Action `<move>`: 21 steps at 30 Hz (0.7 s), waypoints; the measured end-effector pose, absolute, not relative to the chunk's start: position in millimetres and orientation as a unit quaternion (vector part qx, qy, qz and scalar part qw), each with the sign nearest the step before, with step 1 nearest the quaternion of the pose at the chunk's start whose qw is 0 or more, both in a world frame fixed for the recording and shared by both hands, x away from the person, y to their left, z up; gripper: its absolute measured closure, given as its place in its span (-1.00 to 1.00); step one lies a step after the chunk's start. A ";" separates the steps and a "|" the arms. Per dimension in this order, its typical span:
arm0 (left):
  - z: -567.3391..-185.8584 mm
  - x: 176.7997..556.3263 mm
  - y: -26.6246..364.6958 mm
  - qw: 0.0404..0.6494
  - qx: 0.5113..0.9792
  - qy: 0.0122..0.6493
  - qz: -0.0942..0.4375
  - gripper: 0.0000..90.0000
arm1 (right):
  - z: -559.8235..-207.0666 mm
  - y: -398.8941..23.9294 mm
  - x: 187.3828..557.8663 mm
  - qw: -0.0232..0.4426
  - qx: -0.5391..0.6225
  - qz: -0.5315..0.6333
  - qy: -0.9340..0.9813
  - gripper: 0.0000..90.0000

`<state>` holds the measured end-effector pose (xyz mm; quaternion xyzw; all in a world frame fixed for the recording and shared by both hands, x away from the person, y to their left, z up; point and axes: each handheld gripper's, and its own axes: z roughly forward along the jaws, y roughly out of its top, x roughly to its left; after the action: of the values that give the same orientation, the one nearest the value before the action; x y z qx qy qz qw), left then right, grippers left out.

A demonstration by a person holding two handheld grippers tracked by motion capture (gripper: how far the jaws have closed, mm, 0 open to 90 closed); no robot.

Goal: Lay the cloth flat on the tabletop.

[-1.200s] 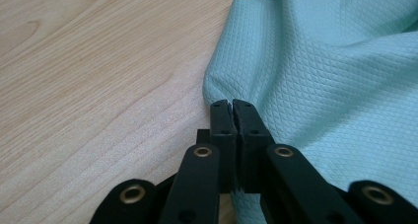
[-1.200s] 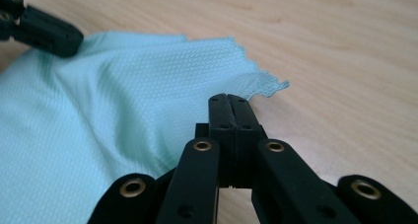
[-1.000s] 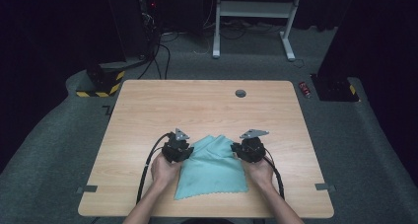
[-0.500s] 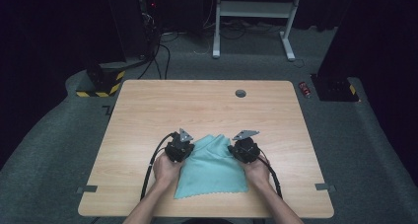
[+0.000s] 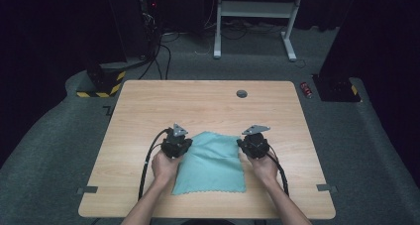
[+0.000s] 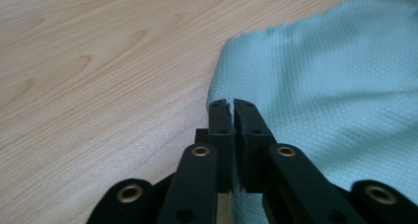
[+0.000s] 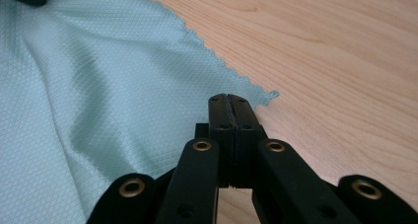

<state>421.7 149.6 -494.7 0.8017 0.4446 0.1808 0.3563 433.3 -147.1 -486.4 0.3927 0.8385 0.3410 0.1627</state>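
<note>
A teal cloth [image 5: 210, 163] lies flat on the wooden table [image 5: 198, 101], towards its near edge. My left gripper [image 5: 177, 143] sits at the cloth's far left corner and my right gripper [image 5: 254, 141] at its far right corner, each held by a hand. In the left gripper view the jaws [image 6: 231, 105] stand almost together, a thin slit between them, pinching the cloth [image 6: 320, 86] at its edge. In the right gripper view the jaws [image 7: 229, 99] meet on the cloth's [image 7: 98, 86] scalloped corner. Both pairs of jaws have just been opening slightly, with cloth still between them.
A dark round grommet [image 5: 241, 93] sits in the table's far side. Grey tape tabs [image 5: 86, 190] mark the near corners. On the floor beyond are a red object [image 5: 307, 89], a black-and-yellow striped base [image 5: 101, 88] and white frame legs [image 5: 218, 51].
</note>
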 end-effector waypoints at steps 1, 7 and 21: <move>-494.6 422.1 151.1 0.359 0.800 0.445 0.181 0.80 | -485.6 -146.5 431.1 0.164 0.395 0.346 0.835 0.79; -495.9 429.6 155.0 0.358 0.796 0.457 0.173 0.63 | -478.2 -130.3 422.0 0.172 0.373 0.360 0.838 0.55; -506.4 445.2 147.8 0.330 0.824 0.448 0.109 0.95 | -513.5 -129.8 437.0 0.143 0.396 0.332 0.844 0.31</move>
<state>445.2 147.8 -506.4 0.8236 0.4481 0.1089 0.3303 437.0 -129.8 -513.5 0.3964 0.8439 0.3323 0.1427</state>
